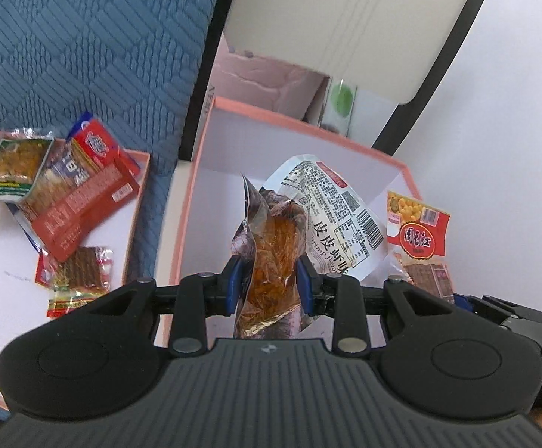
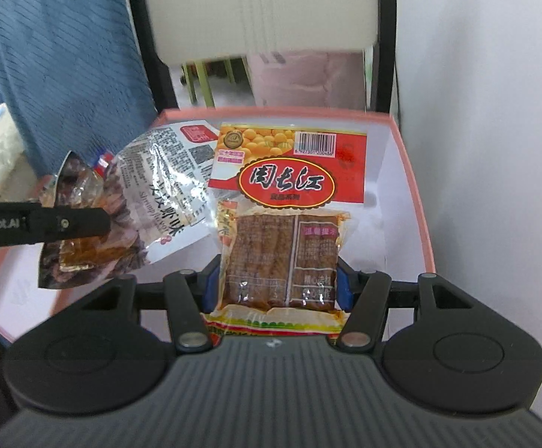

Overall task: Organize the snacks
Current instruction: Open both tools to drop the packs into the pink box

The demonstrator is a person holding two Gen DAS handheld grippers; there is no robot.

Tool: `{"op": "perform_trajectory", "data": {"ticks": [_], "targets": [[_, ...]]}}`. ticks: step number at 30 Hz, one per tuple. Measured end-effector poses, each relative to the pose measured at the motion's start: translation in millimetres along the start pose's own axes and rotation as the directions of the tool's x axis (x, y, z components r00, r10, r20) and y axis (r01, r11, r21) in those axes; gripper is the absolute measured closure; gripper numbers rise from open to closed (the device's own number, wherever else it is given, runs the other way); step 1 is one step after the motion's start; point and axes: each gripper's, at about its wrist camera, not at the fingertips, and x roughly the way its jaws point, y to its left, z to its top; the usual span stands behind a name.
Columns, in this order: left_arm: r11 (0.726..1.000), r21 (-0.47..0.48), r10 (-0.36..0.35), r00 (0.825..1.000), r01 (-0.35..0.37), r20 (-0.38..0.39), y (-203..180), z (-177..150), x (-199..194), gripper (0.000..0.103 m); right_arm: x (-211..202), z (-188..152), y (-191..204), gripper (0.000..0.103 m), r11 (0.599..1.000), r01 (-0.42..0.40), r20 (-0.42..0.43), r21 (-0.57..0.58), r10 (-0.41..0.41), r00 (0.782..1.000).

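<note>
My left gripper [image 1: 269, 283] is shut on a clear and silver shrimp-flavour packet [image 1: 282, 246] with orange filling and a white printed label. It hangs over the open white box with a pink rim [image 1: 196, 171]. My right gripper [image 2: 276, 287] is shut on a red and yellow packet of brown dried-tofu strips [image 2: 282, 224], also held over the box [image 2: 412, 186]. In the left wrist view that tofu packet [image 1: 420, 231] shows at the right. In the right wrist view the shrimp packet [image 2: 151, 194] sits left of it, with a black finger [image 2: 69, 224] of the left gripper across it.
A second pink-rimmed tray [image 1: 142, 171] to the left holds several loose snack packets [image 1: 65, 194]. Blue quilted cloth [image 1: 84, 56] lies behind it. Behind the box stand a black-framed chair with a cream back [image 1: 345, 18] and a pink bag [image 1: 263, 82]. A white wall [image 2: 495, 149] is on the right.
</note>
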Motion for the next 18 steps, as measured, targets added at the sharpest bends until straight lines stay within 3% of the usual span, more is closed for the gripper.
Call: {"op": "perform_trajectory", "data": {"ticks": [8, 13, 15, 16, 18], "targets": [[1.0, 0.012, 0.024, 0.999, -0.023, -0.048, -0.7, -7.6, 23.2, 0.067, 42.5, -3.3, -11.2, 0.043, 0.999, -0.002, -0.069, 0.035, 0.005, 0.998], [1.0, 0.024, 0.01, 0.998, -0.008, -0.063, -3.2, -8.9, 26.4, 0.064, 48.2, -17.4, -20.9, 0.042, 0.998, 0.001, -0.091, 0.059, 0.005, 0.996], [0.999, 0.038, 0.018, 0.998, -0.015, -0.065, -6.5, -8.4, 25.0, 0.047, 50.7, -17.7, -22.0, 0.041, 0.998, 0.004, -0.097, 0.068, 0.003, 0.995], [0.999, 0.046, 0.026, 0.998, -0.023, -0.061, -8.1, -8.1, 23.6, 0.033, 51.3, -17.6, -22.2, 0.041, 0.997, 0.006, -0.097, 0.071, 0.001, 0.995], [0.998, 0.061, 0.033, 0.998, -0.03, -0.047, -11.4, -7.8, 19.1, 0.027, 56.0, -14.5, -20.0, 0.037, 0.997, 0.016, -0.099, 0.075, -0.008, 0.995]]}}
